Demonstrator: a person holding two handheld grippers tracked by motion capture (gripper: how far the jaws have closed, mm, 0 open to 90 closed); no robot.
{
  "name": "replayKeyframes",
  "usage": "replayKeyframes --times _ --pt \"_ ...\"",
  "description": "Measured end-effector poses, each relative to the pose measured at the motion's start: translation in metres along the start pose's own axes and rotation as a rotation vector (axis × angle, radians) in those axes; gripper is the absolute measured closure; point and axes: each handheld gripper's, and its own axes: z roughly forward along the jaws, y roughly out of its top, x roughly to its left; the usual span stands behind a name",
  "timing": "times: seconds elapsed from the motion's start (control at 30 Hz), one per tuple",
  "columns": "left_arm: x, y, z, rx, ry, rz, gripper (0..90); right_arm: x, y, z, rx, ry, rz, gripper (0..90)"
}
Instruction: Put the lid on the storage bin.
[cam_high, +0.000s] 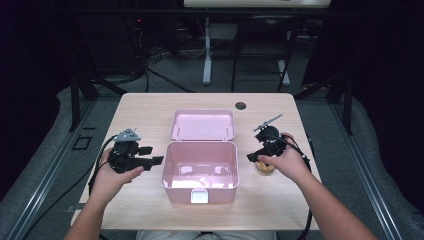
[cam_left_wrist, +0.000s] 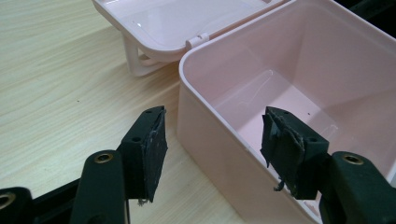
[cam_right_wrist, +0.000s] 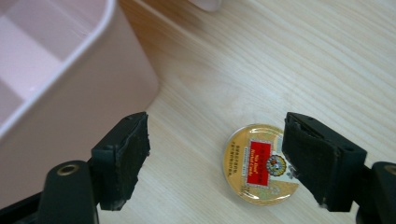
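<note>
A pink box (cam_high: 200, 170) stands open in the middle of the table, its lid (cam_high: 202, 125) folded back behind it; the inside looks bare. My left gripper (cam_high: 156, 161) is open just left of the box, and in the left gripper view (cam_left_wrist: 212, 149) its jaws straddle the box's left wall (cam_left_wrist: 219, 140). A small round gold tin with a red label (cam_right_wrist: 259, 163) lies flat on the table right of the box (cam_right_wrist: 56, 84). My right gripper (cam_right_wrist: 217, 156) is open above the tin, which lies near its right jaw. In the high view the tin (cam_high: 265, 168) peeks out under the right gripper (cam_high: 254, 158).
The light wood table (cam_high: 145, 110) has a round cable hole (cam_high: 240, 105) at the back. A white latch (cam_high: 199, 197) sits on the box's front. Desk legs and cables stand on the floor beyond the table.
</note>
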Motion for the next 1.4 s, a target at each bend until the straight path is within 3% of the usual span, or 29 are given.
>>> replayKeyframes --times 0.33,0.6,0.97,1.4 --pt "0.001 0.000 -0.001 -0.005 0.003 -0.002 39.9 -0.019 0.001 0.026 0.144 -0.026 0.038 15.1" --pt "0.002 -0.001 -0.002 -0.004 0.006 -0.004 39.9 -0.029 0.001 0.043 0.227 -0.043 0.062 14.9" --pt "0.003 -0.001 -0.003 -0.004 0.003 -0.006 39.9 -0.041 0.001 0.061 0.293 -0.053 0.082 14.5" --pt "0.005 -0.001 -0.005 -0.003 0.004 -0.011 39.9 -0.043 0.000 0.071 0.339 -0.055 0.100 13.9"
